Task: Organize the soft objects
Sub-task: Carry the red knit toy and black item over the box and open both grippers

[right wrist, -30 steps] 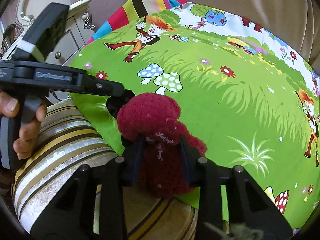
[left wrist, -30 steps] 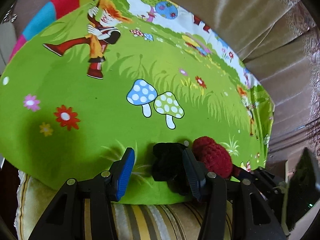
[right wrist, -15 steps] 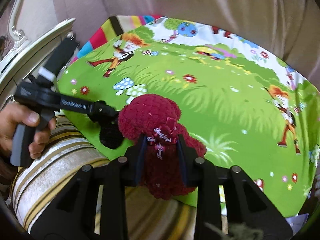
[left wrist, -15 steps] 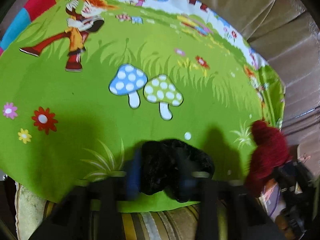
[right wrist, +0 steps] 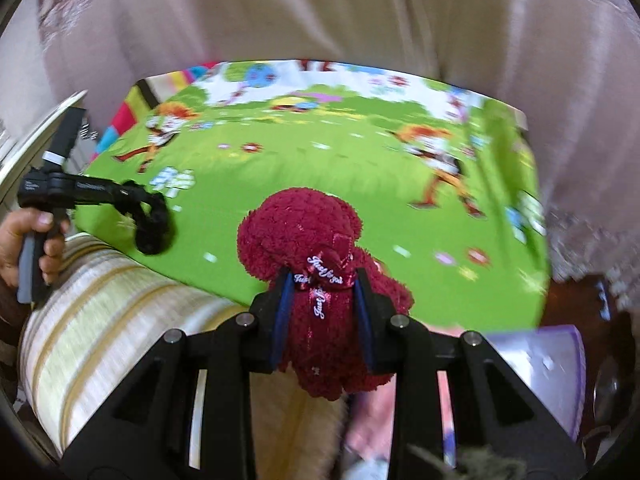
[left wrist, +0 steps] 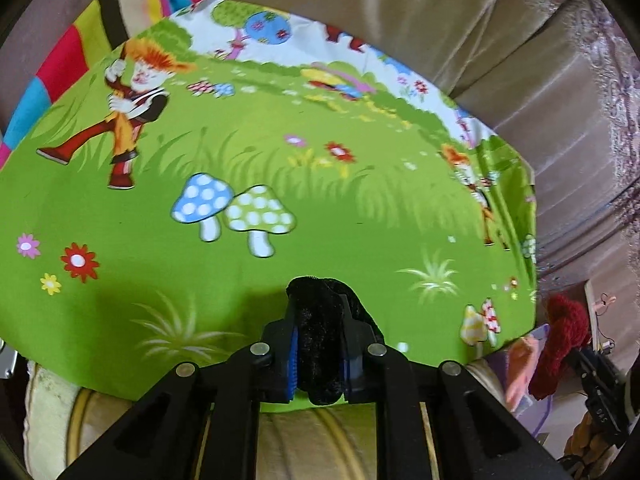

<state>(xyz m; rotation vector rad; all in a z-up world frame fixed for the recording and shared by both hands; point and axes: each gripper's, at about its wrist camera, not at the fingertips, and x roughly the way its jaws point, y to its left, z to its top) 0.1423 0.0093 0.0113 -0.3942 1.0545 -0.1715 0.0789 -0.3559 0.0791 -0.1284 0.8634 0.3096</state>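
Left gripper [left wrist: 318, 346] fingers closing on black plush [left wrist: 320, 344] (pinched between pads); right gripper [right wrist: 322, 312] clenched around maroon teddy [right wrist: 316, 256].

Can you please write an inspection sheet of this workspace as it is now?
Surface: green cartoon-print cloth with mushrooms, over a striped cushion.
Job's things: black fuzzy soft piece; dark red plush toy with ribbon.
Clutter: purple plastic container, beside the cloth.
Grippers: left claw closing, pads pressing the black piece; right claw clamped on the red toy.
Cables: nothing seen.
Surroundings: beige sofa back; a hand on the left handle.
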